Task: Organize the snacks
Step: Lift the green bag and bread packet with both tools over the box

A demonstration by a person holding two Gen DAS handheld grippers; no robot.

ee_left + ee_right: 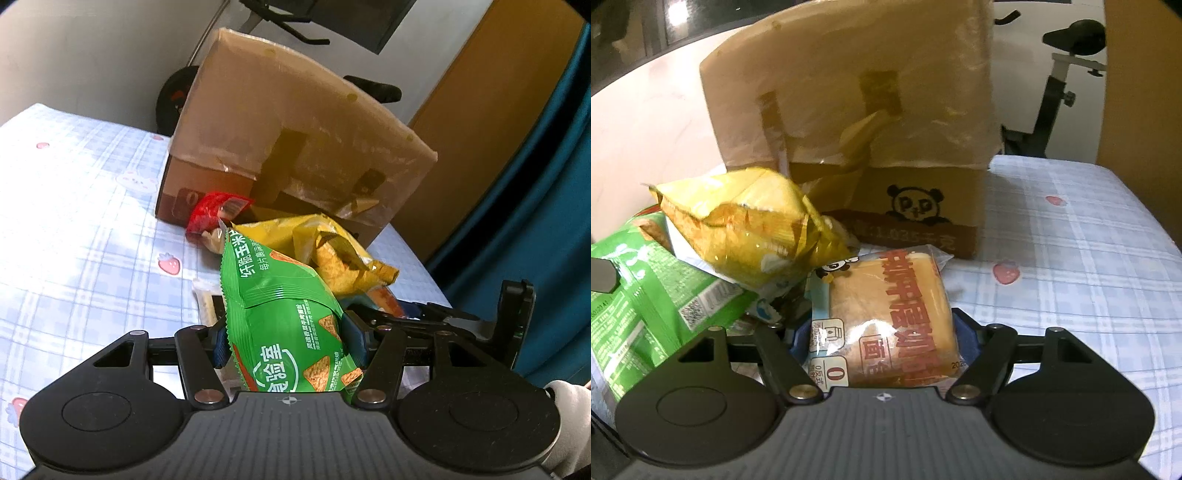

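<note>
Blue-and-white checked cloth (81, 206) printed with strawberries and rabbits covers the surface, which could be a bed or a worktop; I cannot tell which. One cardboard box (295, 122) stands on it, its flap raised and streaked with tape, and serves as the landmark. On the box's front wall, seen from the right wrist, is a panda logo lettered "PP" above a brown band of faint print.

Four snack packs can be counted with certainty in front of the box. One green chip bag (288, 325) with white Chinese lettering and pictures of triangular chips stands nearest the camera, well in front of the box; the left gripper (284, 339) has its blue pads closed against both sides of it. One yellow bag (332, 254), crumpled, lies between the green bag and the box. One small red packet (210, 214) lies just beside the box's lower front corner. One clear-wrapped bread pack (886, 317) with large red Chinese characters, a small panda and a "0" mark sits just in front of the box's panda side; the right gripper (884, 332) stands rather wide, a pad close against each side of this pack, though whether they press on it I cannot tell.

A pale wrapper edge (203, 299) shows beside the green bag, too hidden to identify.
</note>
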